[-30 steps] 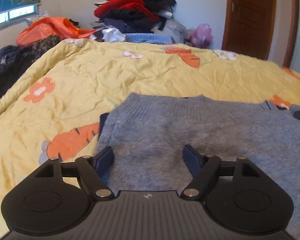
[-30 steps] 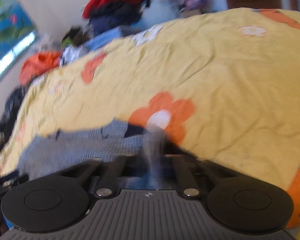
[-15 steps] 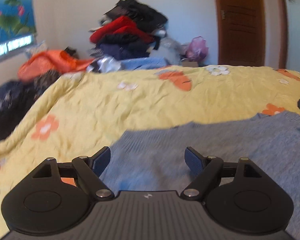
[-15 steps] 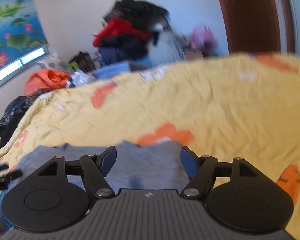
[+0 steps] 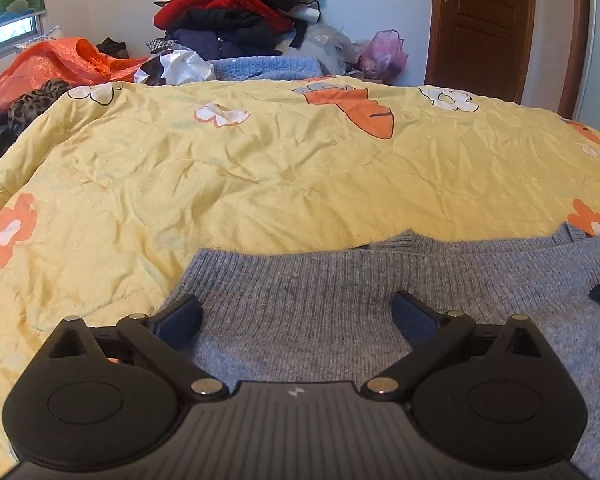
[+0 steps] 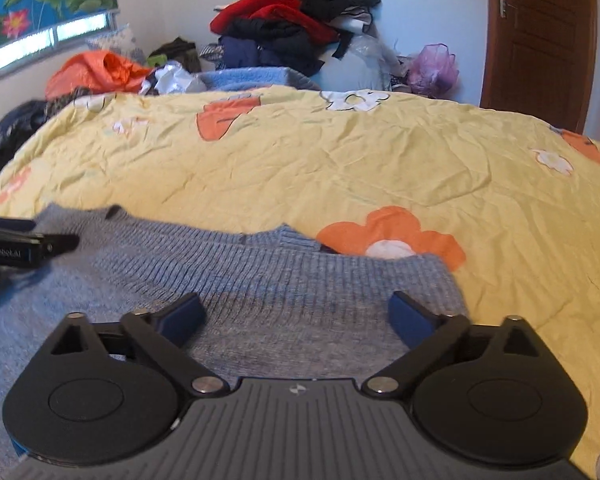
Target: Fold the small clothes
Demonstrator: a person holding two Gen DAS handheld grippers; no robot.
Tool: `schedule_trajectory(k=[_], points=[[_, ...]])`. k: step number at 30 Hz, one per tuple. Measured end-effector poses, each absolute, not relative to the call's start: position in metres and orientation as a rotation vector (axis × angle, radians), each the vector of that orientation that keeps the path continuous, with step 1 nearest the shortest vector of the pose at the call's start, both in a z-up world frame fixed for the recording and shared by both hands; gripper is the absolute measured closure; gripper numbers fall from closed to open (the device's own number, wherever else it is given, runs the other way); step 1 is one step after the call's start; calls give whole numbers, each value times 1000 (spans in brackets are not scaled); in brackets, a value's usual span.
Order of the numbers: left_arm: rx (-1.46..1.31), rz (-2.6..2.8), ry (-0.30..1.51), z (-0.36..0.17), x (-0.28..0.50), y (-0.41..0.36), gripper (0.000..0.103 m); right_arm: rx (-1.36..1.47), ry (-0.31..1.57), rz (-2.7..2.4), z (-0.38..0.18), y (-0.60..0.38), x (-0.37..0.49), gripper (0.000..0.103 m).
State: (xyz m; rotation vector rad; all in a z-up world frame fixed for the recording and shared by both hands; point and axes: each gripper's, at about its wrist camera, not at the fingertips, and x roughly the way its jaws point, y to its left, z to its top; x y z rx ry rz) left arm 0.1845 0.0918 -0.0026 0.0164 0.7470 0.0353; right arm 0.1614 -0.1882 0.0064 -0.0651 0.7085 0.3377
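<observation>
Under both just-opened claws (image 5: 296, 320), grey sweater (image 5: 320, 300) flat, ungripped

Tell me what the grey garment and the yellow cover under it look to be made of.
Grey sweater: a knit, likely wool or acrylic; ribbed rows along its edge and a fuzzy, matte surface. Yellow bedcover: thin woven fabric, probably cotton or a blend; fine sharp creases, a faint sheen, flat printed flowers and carrots. Exact fibres cannot be told by sight.
</observation>
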Motion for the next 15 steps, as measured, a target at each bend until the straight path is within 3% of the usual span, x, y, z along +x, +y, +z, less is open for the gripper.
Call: schedule_trajectory(k=[6, 15], points=[[7, 85, 730, 16, 160, 91, 1, -47, 693, 330, 8, -192, 155, 2], [-149, 121, 714, 49, 40, 121, 1, -27, 683, 332, 8, -196, 152, 1]])
